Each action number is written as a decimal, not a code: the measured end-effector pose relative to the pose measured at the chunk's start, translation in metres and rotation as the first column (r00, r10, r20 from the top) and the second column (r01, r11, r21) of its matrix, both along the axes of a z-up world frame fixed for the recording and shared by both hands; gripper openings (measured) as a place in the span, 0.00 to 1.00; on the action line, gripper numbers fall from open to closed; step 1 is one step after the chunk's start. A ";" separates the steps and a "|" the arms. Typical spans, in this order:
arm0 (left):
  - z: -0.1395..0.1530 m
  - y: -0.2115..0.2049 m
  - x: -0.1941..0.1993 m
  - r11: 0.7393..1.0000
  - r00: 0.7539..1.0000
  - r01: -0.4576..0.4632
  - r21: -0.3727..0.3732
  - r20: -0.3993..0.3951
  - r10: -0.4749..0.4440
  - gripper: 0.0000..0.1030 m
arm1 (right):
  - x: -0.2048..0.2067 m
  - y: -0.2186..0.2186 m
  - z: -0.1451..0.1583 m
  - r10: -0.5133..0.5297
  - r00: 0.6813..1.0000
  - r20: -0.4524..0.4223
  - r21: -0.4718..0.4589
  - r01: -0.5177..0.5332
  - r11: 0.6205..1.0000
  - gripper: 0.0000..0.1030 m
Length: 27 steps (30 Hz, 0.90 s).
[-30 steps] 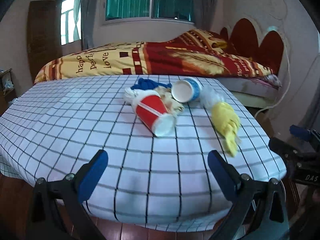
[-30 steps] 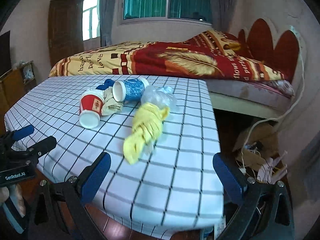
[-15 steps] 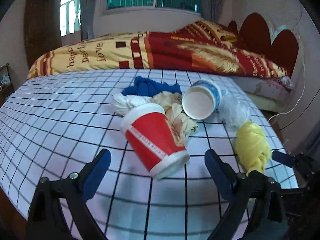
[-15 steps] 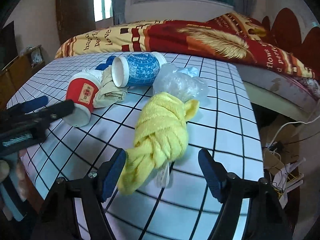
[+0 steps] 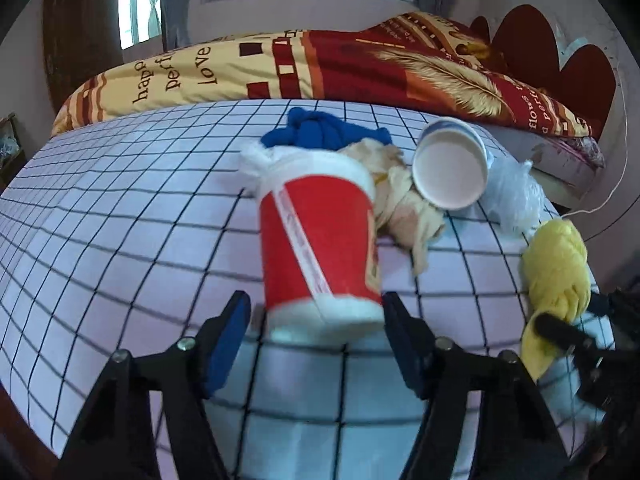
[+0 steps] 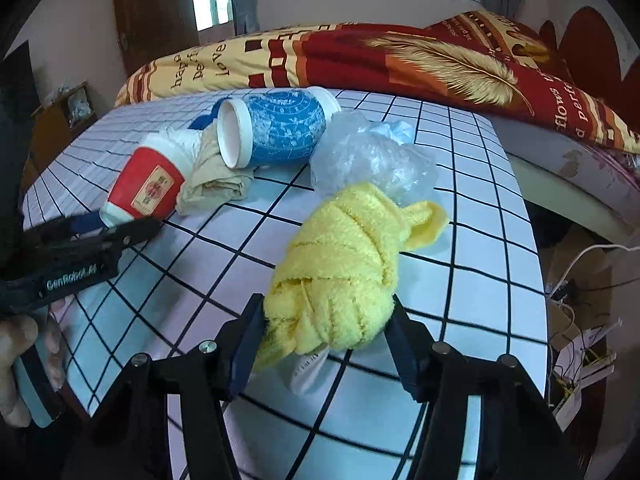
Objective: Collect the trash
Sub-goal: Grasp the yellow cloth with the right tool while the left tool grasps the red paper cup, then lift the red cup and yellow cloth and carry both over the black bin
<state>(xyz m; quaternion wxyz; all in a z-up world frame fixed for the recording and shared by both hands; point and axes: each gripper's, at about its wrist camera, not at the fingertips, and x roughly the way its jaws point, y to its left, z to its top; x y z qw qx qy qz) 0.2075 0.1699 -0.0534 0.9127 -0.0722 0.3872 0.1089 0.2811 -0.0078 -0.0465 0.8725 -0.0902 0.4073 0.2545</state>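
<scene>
Two cups on the counter (image 5: 120, 240): closing left gripper (image 5: 316, 320) flanks the red cup (image 5: 316, 240); closing right gripper (image 6: 326, 322) touches one yellow cloth (image 6: 344, 272).

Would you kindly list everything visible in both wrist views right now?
red paper cup: 1, red and white, on its side between the left tool's jaws
blue paper cup: 1, blue-white, on its side mid-table
yellow cloth: 1, knotted, between the right tool's jaws
clear plastic bag: 1, behind yellow cloth
beige rag: 1, between the cups
blue cloth: 1, far side of pile
table: 1, white checked cover
bed: 1, red-yellow blanket
left tool: closing
right tool: closing
hand: 1, holding left tool
</scene>
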 end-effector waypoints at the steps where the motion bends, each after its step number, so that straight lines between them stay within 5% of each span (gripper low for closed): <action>1: -0.001 0.001 -0.005 1.000 1.000 0.000 -0.003 0.000 0.000 0.67 | -0.001 -0.002 0.002 -0.005 1.000 0.002 0.015 0.005 1.000 0.60; 4: -0.002 0.003 -0.005 1.000 1.000 -0.002 0.014 0.002 0.002 0.67 | 0.002 -0.002 0.007 -0.013 1.000 -0.002 0.054 0.013 0.998 0.70; 9: -0.002 0.005 0.014 1.000 1.000 0.010 0.025 -0.023 -0.009 0.67 | 0.012 0.000 0.000 -0.042 0.998 -0.044 0.045 0.044 0.998 0.69; 10: -0.002 0.005 0.016 1.000 1.000 0.016 0.022 -0.021 -0.015 0.67 | 0.013 0.000 -0.003 -0.039 0.998 -0.057 0.046 0.041 0.998 0.58; 11: -0.002 0.006 0.017 1.000 0.999 0.028 0.014 -0.019 -0.028 0.55 | 0.012 -0.001 -0.004 -0.032 0.997 -0.063 0.052 0.036 0.998 0.51; 13: -0.001 0.005 0.015 0.999 0.999 0.049 0.016 -0.014 -0.049 0.55 | 0.009 -0.004 -0.002 -0.021 0.998 -0.051 0.066 0.025 0.998 0.44; 27: 0.021 -0.021 -0.038 0.993 0.991 0.112 0.031 0.074 -0.114 0.55 | -0.035 -0.036 0.027 -0.057 0.996 0.066 0.077 0.052 0.996 0.41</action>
